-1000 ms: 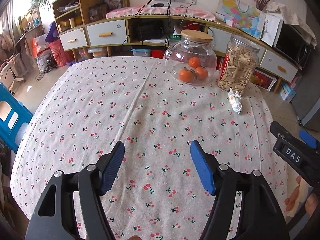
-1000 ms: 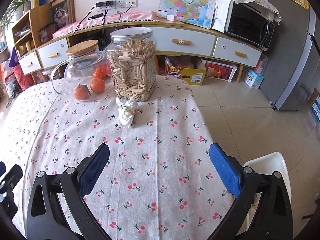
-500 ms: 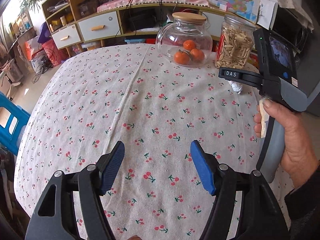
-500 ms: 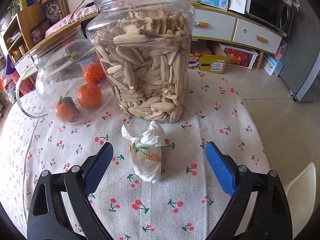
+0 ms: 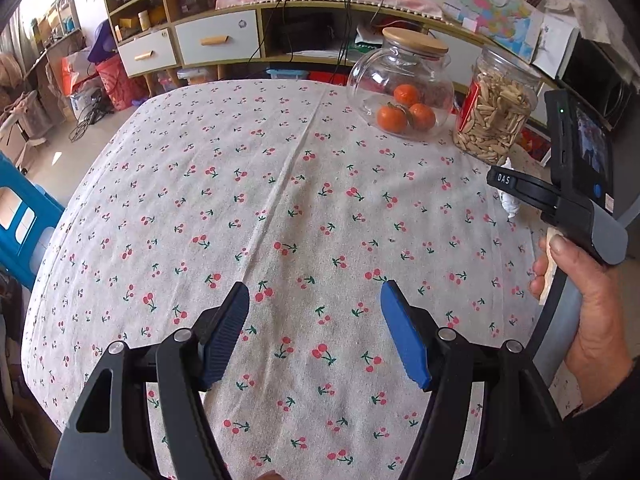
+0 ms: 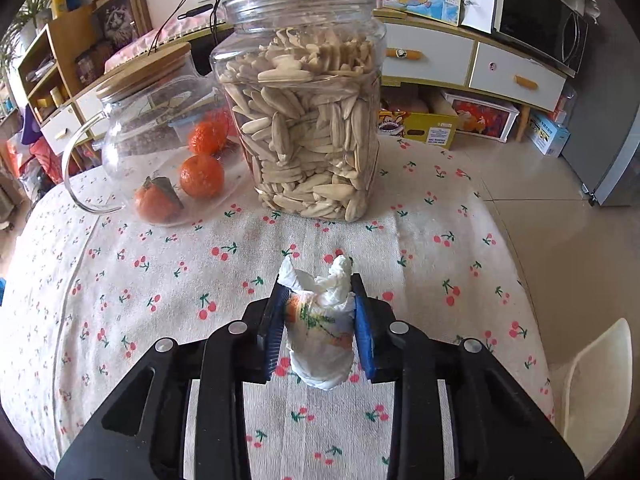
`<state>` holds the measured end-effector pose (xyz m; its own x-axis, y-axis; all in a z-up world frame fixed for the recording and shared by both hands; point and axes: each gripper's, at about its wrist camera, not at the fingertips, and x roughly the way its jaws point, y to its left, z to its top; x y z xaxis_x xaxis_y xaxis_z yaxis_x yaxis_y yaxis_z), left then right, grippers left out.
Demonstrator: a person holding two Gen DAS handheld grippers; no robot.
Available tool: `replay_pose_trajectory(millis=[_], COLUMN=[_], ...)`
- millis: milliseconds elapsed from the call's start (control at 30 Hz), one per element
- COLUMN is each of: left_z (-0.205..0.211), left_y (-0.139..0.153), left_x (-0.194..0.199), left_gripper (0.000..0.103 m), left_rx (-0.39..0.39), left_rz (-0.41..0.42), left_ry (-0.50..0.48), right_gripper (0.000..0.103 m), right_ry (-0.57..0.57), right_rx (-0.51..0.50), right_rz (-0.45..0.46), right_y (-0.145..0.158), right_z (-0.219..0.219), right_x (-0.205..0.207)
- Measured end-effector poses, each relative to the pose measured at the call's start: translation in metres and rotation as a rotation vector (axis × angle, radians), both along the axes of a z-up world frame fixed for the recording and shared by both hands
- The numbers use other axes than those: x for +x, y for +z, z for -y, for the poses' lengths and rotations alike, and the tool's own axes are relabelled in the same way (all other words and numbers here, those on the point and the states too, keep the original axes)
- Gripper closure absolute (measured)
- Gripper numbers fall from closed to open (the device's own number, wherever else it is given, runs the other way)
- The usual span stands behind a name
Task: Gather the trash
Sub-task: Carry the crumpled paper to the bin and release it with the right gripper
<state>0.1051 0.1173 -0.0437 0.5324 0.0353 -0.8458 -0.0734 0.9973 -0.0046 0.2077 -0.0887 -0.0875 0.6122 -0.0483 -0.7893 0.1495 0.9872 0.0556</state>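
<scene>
Two grippers work over a round table (image 5: 168,184) covered in a cherry-print cloth. Farthest left, beside the table's near edge, a blue plastic piece (image 5: 20,216) stands on the floor. Next comes the left gripper (image 5: 314,332), hanging over the near middle of the cloth with its blue pads (image 5: 224,336) spread apart and only bare cloth between them, gripping nothing. Past it, toward the far right of the table, a round glass jar (image 5: 400,88) with a wooden lid holds three oranges (image 5: 392,118). Just to the right of that jar stands a taller clear jar (image 5: 494,112) packed with pale seeds, the two close together. In front of the seed jar, on the near side, lies the trash: a crumpled white tissue (image 6: 320,328) with orange and green printing. The right gripper (image 6: 320,324) has its fingers on either side of this wad and its jaws are closing; the blue pads (image 6: 362,332) already press its flanks, and the tissue's twisted top pokes out beyond the fingertips while its lower end reaches the cloth. From the left wrist view the same gripper appears at the table's right edge, held by a hand (image 5: 588,320) in a dark sleeve, with a scrap of tissue showing under its nose. Farthest right, off the table, a white chair (image 6: 596,384) stands on the tiled floor.
</scene>
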Motion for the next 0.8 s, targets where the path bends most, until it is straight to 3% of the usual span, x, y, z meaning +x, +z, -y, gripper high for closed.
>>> replay_pose_trajectory(millis=[200, 467, 633, 800], left_z=[0.001, 0.015, 0.040, 0.069], left_y=[0.006, 0.019, 0.031, 0.044], left_x=[-0.009, -0.020, -0.032, -0.044], left_gripper=[0.036, 0.036, 0.036, 0.036], left_rx=[0.035, 0.046, 0.039, 0.028], left_rz=[0.037, 0.088, 0.135, 0.183], left_ry=[0.007, -0.005, -0.052, -0.104], right_gripper=[0.074, 0.074, 0.074, 0.074], right_ry=[0.013, 0.130, 0.118, 0.073], right_rx=[0.029, -0.037, -0.052, -0.094], right_rz=[0.052, 0.116, 0.166, 0.204], right_y=[0.020, 0.066, 0.088, 0.091], right_z=[-0.002, 0.026, 0.053, 0.081], right_x=[-0.064, -0.124, -0.157, -0.185])
